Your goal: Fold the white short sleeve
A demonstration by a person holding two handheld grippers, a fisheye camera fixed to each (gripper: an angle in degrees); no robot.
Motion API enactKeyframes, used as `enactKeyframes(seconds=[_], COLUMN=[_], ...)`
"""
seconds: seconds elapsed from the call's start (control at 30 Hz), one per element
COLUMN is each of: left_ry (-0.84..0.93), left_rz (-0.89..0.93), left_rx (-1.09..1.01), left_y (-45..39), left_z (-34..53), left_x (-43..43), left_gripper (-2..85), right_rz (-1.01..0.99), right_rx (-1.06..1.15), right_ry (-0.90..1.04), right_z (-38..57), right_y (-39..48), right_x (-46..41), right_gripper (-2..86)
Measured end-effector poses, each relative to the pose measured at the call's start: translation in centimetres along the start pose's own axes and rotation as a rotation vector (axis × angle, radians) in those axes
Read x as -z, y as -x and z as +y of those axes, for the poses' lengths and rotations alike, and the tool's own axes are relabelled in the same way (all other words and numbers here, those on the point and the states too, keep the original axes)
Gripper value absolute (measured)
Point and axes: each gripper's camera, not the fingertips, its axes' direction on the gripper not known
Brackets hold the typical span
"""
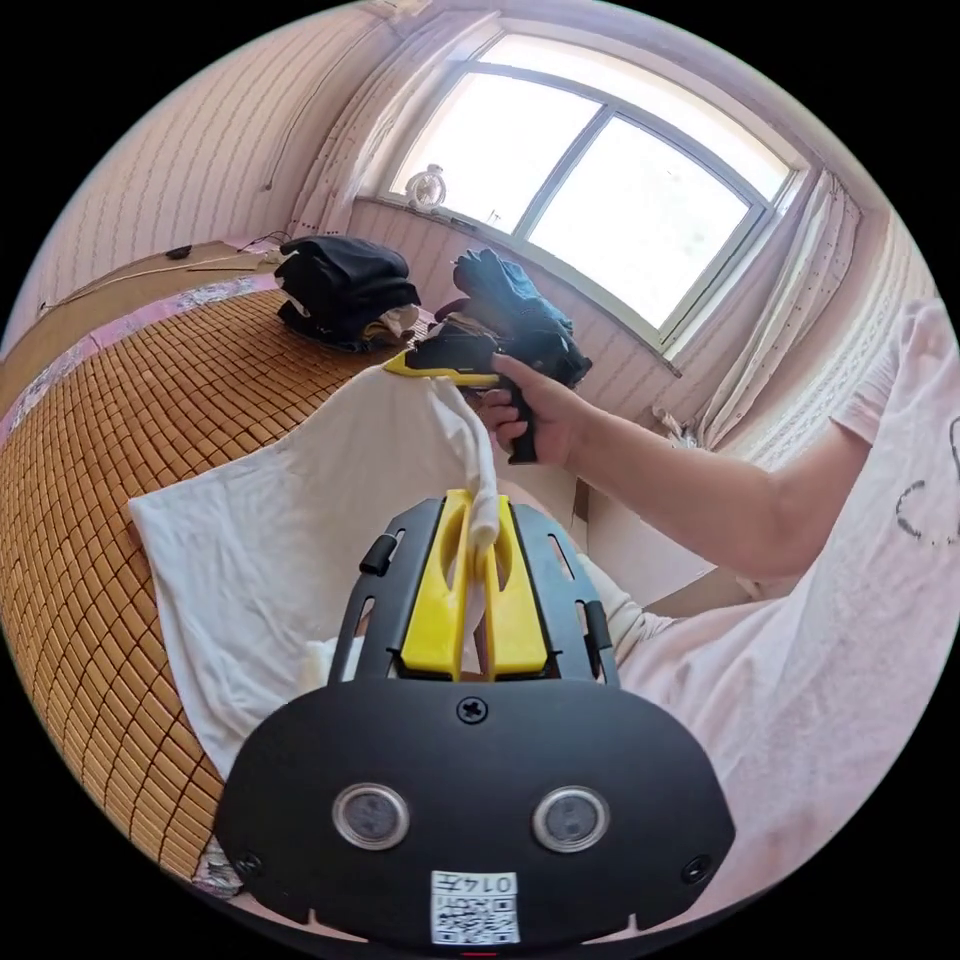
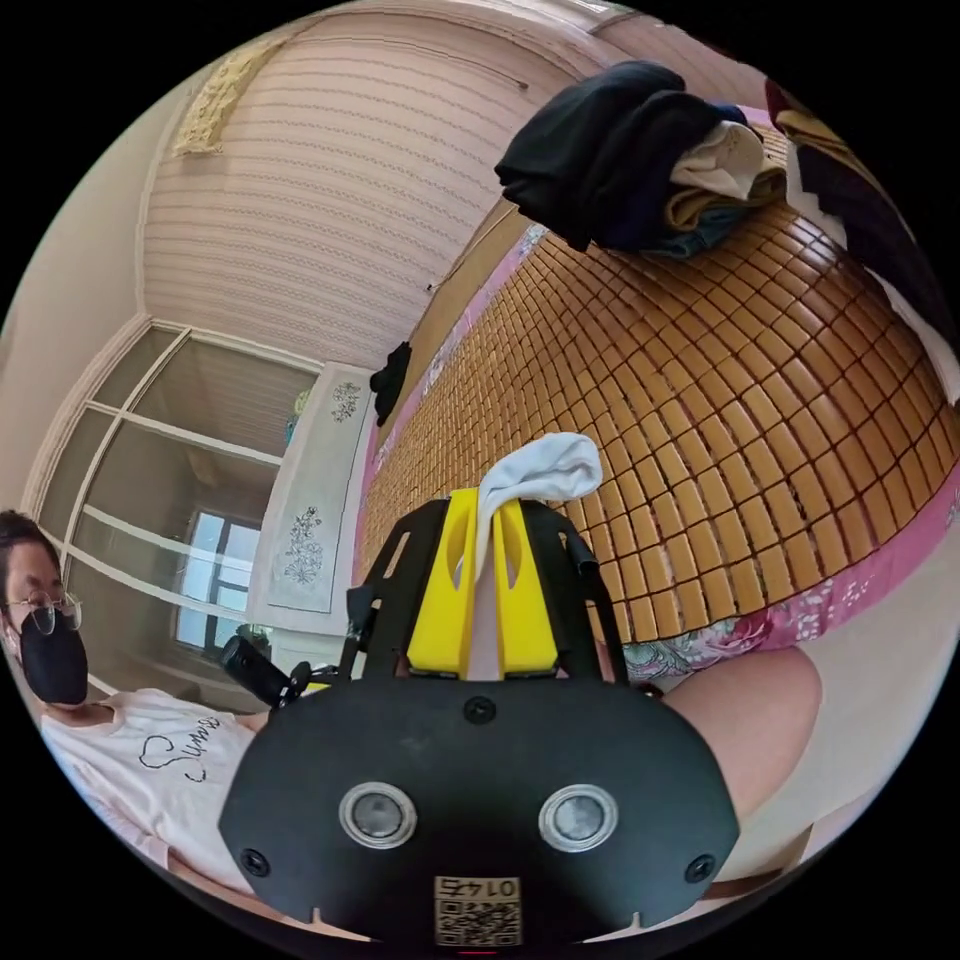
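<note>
Bright daylight from the overexposed window (image 1: 590,190), sharp focus, strong fisheye bending at edges.

The short sleeve (image 1: 270,540) is plain white, and the bed mat (image 1: 120,420) under it is golden brown with a pattern of small square tiles and a pink flowered border. Both the left gripper (image 1: 478,540) and the right gripper (image 2: 485,540) have yellow jaws on black bodies. The stack of clothes (image 1: 345,285) is mostly black, the wall (image 2: 330,180) has pale pink stripes.

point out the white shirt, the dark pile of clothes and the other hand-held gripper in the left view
white shirt (image 1: 270,540), left gripper view, on the flat spread part over the mat
dark pile of clothes (image 1: 345,285), left gripper view, on the black top garment
right hand-held gripper (image 1: 400,366), left gripper view, at its yellow jaw tips on the shirt edge
</note>
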Motion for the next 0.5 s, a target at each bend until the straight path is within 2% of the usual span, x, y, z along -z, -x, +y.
enactKeyframes(seconds=[0.1,0.23,0.37,0.5], left_ry=[-0.024,0.02,0.047,0.085], left_rz=[-0.076,-0.196,-0.262,-0.311], left_rx=[0.063,0.287,0.43,0.539], left_y=[2.1,6.9,10.9,13.7], left_z=[1.7,5.3,7.7,9.3], left_x=[1.9,4.6,6.1,6.0], left_gripper=[-1.0,-1.0,-0.9,-0.8], right_rz=[0.107,0.207,0.358,0.446], right_rx=[0.157,0.324,0.349,0.338], right_ry=[0.135,0.345,0.493,0.565], right_z=[-1.6,-2.6,-2.5,-2.2], right_y=[5.2,11.6,15.2,16.9], right_x=[-3.2,-12.2,-22.0,-27.4], right_gripper=[0.7,0.8,1.1,2.1])
